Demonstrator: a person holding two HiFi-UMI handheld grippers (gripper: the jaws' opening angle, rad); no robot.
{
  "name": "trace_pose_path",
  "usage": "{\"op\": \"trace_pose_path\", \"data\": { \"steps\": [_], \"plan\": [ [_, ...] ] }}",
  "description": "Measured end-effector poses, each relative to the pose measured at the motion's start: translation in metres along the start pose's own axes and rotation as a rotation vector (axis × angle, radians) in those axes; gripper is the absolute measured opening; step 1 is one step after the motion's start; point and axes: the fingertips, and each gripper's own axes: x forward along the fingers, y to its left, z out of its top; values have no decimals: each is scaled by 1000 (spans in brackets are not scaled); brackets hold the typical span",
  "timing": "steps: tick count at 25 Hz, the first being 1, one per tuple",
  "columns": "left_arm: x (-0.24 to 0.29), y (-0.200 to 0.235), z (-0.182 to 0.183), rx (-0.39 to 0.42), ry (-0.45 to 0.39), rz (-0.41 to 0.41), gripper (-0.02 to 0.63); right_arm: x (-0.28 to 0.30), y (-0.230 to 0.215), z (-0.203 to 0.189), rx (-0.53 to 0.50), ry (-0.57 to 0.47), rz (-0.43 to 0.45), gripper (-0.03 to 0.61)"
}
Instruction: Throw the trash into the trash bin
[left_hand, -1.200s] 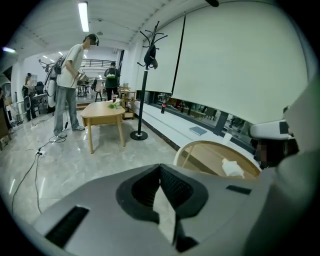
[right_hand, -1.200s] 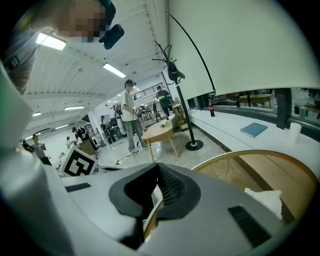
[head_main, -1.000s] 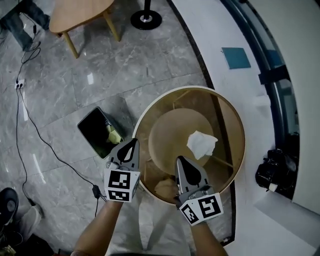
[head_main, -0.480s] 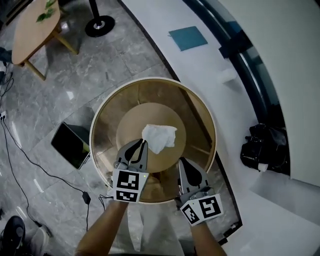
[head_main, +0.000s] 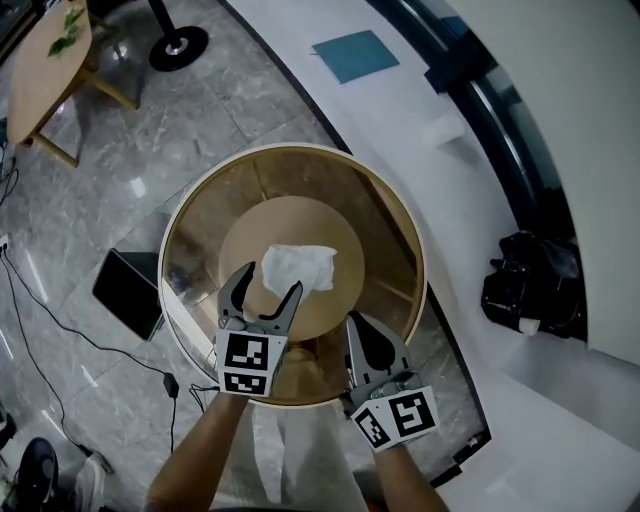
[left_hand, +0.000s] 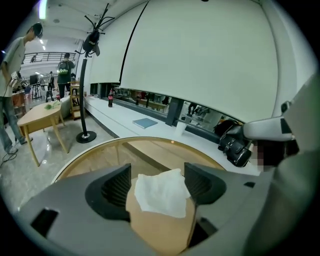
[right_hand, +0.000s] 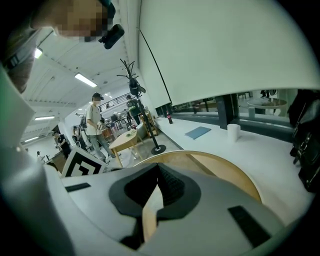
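Observation:
A crumpled white tissue (head_main: 297, 267) lies on the round glass-topped wooden table (head_main: 400, 230). My left gripper (head_main: 270, 281) hovers at the tissue's near edge. Its jaws are opening, and they stand wide apart. In the left gripper view the tissue (left_hand: 162, 192) shows between the two dark pads (left_hand: 117, 186) of the left gripper (left_hand: 157, 186), with neither pad pressing on it. My right gripper (head_main: 358, 324) is shut and empty over the table's near rim, to the right of the tissue. In the right gripper view the jaws of the right gripper (right_hand: 159, 187) meet. The black trash bin (head_main: 128, 290) stands on the floor left of the table.
A white ledge (head_main: 440, 180) curves along the right, with a black bag (head_main: 530, 285) and a teal book (head_main: 349, 55) on it. On the grey floor are a small wooden table (head_main: 45, 70), a coat stand base (head_main: 178, 47) and cables (head_main: 60, 320).
Both grippers have moved from beside the bin to over the table. The left gripper reached the tissue's edge and its jaws, shut before, now stand wide. The right stays shut.

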Motion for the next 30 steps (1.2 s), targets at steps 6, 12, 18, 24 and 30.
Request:
{"op": "trace_pose_path", "data": {
  "steps": [6, 12, 18, 24, 30],
  "plan": [
    [21, 4, -23, -17, 45, 8, 333, 10, -15, -15, 15, 30, -2, 17],
    [48, 3, -52, 38, 101, 8, 333, 25, -25, -35, 27, 51, 11, 17],
    [62, 9, -76, 35, 164, 35, 331, 34, -24, -45, 36, 76, 31, 17],
    [61, 16, -80, 18, 195, 49, 259, 38, -18, -43, 28, 87, 40, 17],
    [54, 19, -75, -4, 182, 45, 43, 43, -12, -43, 22, 92, 38, 17]
  ]
}}
